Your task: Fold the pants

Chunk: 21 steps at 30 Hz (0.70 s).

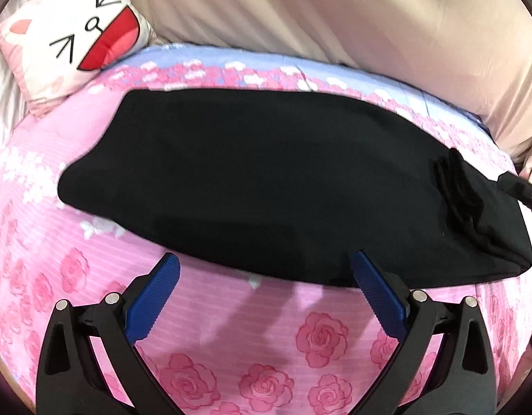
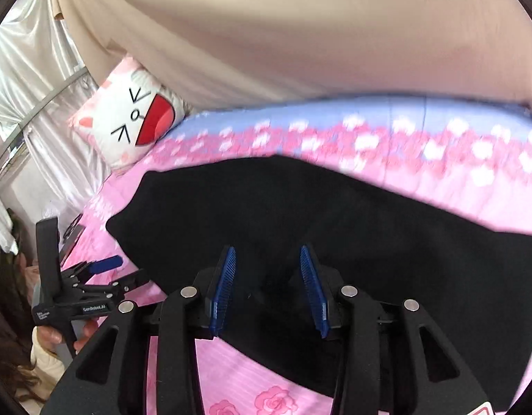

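Black pants (image 1: 266, 186) lie flat and folded lengthwise on the pink rose bedsheet (image 1: 231, 339), with a bunched waistband at the right end (image 1: 452, 186). My left gripper (image 1: 266, 266) is open and empty, its blue pads just short of the near edge of the pants. In the right wrist view the pants (image 2: 335, 214) fill the middle. My right gripper (image 2: 267, 256) is open over the near edge of the pants, holding nothing. The left gripper also shows in the right wrist view (image 2: 127, 269), open, at the left end of the pants.
A white cat-face cushion (image 1: 75, 34) lies at the far left corner of the bed, also in the right wrist view (image 2: 134, 117). A beige cover (image 1: 335, 10) rises behind the bed. Silver curtain (image 2: 34, 103) hangs at left. The right gripper's black body (image 1: 522, 190) shows at the right edge.
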{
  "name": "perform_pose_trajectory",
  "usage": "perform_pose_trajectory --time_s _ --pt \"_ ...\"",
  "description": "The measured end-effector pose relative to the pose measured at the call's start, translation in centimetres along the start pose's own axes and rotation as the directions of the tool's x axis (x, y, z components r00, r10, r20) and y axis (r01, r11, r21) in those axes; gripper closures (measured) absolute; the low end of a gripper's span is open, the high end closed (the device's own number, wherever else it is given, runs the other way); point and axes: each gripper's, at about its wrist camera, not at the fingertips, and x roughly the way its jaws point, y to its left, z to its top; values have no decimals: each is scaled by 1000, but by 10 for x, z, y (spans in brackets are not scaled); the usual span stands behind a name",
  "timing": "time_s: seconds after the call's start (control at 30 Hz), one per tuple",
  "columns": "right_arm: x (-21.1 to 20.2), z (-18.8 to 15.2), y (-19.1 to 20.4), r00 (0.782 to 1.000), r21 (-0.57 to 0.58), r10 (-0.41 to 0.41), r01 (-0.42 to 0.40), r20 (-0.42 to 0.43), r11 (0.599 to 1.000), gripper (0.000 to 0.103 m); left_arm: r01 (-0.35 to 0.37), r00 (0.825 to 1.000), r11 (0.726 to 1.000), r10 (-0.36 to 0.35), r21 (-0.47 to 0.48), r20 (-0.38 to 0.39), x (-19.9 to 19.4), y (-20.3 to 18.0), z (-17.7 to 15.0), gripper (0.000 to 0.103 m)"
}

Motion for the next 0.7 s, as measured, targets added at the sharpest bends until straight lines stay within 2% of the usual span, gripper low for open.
perform_pose_trajectory --time_s 0.03,0.1,0.13,0.2,0.3,0.37,0.47,0.5,0.63,0.7 --pt "0 2 -3 1000 7 -20 20 2 1000 68 1 1000 1000 -1 2 4 -1 -1 2 5" --pt "6 5 -17 997 49 -72 73 -13 996 95 13 1000 1000 -13 6 9 -2 -5 8 5" --pt "11 6 -25 995 81 -93 96 -31 992 97 17 1000 1000 -17 8 10 -3 -6 11 5" --pt "25 6 -44 995 166 -87 92 -43 982 97 34 999 999 -35 21 15 -4 -14 16 5" --pt "61 -2 -49 982 126 -141 156 -124 980 98 38 999 998 -39 51 13 -6 -28 22 5" --pt "51 0 -37 979 87 -179 188 -100 978 98 38 999 997 -39 73 20 -8 -36 23 5" --pt "30 6 -18 982 47 -186 188 -43 981 98 -3 999 995 -2 104 45 -11 -43 24 5" --pt "25 5 -10 980 21 -196 197 -34 980 92 -15 999 994 9 105 49 -11 -43 24 5" --pt "22 -18 30 992 -94 -95 87 -81 992 91 -26 999 997 24 78 28 -3 -35 25 5" --pt "35 -30 42 989 -133 -84 68 -120 989 92 -29 999 998 28 63 15 1 -30 23 5"
